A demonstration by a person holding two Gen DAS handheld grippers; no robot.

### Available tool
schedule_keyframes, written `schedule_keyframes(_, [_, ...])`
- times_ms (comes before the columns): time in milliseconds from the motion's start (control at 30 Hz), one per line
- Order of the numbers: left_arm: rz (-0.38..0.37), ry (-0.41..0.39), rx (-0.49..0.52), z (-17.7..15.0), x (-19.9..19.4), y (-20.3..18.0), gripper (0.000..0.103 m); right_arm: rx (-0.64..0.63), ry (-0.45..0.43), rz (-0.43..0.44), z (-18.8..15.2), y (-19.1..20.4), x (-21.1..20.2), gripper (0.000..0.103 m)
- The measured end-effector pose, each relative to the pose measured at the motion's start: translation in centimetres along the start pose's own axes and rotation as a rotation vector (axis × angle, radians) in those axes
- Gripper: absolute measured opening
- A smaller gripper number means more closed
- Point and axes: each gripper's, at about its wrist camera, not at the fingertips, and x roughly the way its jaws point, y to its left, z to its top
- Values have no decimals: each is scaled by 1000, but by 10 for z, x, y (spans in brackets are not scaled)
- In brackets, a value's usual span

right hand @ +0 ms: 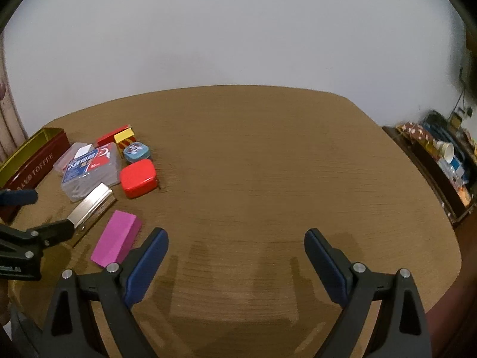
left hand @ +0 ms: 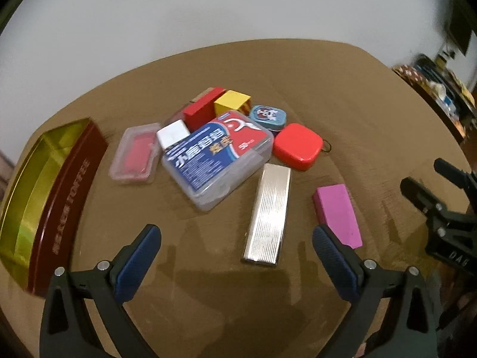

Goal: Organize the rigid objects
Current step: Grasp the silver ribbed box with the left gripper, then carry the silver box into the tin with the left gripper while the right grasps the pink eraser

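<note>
Hovering above the brown wooden table [left hand: 313, 89], the left gripper [left hand: 235, 235] stands wide apart and holds nothing, its blue ribbed pads either side of a ridged silver metal case [left hand: 266, 213] that lies flat, its long axis running away from the camera. A smooth pink block [left hand: 338, 213] lies just right of it, angled alike. Beyond sit a clear plastic box [left hand: 217, 156] with a blue label, a rounded red case [left hand: 296, 146] and a yellow cube [left hand: 231, 103]. The red tin [left hand: 64, 205] at the left is cut off. The right gripper [right hand: 235, 249] gapes wide over bare wood.
</note>
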Motion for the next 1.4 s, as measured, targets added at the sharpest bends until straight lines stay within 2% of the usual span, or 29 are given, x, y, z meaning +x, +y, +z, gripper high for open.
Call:
schedule_keyframes(133, [-40,78,42,9,16,-3,77,31,2,4,0,-8,3,95])
schedule_keyframes(267, [-42,113,62,15,29,-4,75,25,1,5,0,-8,4,95])
schedule_keyframes(300, [-45,113,68,17,32,-5,69,19,2,9,-1,-7,5,95])
schedule_keyframes(333, [-45,118,76,18,34,-6,57,14,5,12,-1,-5,6,95])
schedule_keyframes(367, [-58,132,79,20,38,-7,51,11,7,11,-2,-4,6,95])
schedule_keyframes(400, [-82,129,72,18,39,-6,41,7,12,12,-2,-2,8,95])
schedule_keyframes(433, [-104,126,67,23,40,-8,27,5,17,19,-2,-1,9,95])
schedule_keyframes(567, [-103,110,90,24,43,-11,27,5,29,27,-3,0,12,95])
schedule_keyframes(633, [-110,102,70,15,38,-6,26,13,31,43,-3,-1,12,95])
schedule_keyframes(700, [-126,88,39,5,28,-2,26,17,28,50,-2,-2,10,95])
schedule_keyframes(933, [-72,38,-24,-20,-28,22,26,13,33,100,-2,6,2,95])
schedule_keyframes(1067, [-35,9,-76,-30,-56,38,26,51,62,182,-3,23,-6,95])
schedule_keyframes(1100, [-32,7,-87,-26,-59,31,26,52,62,193,-3,30,-10,95])
schedule_keyframes(1233, [-27,-2,-124,-32,-75,50,27,32,96,203,-1,61,-14,95])
schedule_keyframes(1333, [-10,-21,-140,-44,-90,67,27,-12,118,153,1,82,-8,95])
schedule_keyframes(1400, [-2,-38,-161,-44,-100,76,27,-9,154,165,1,87,-2,95])
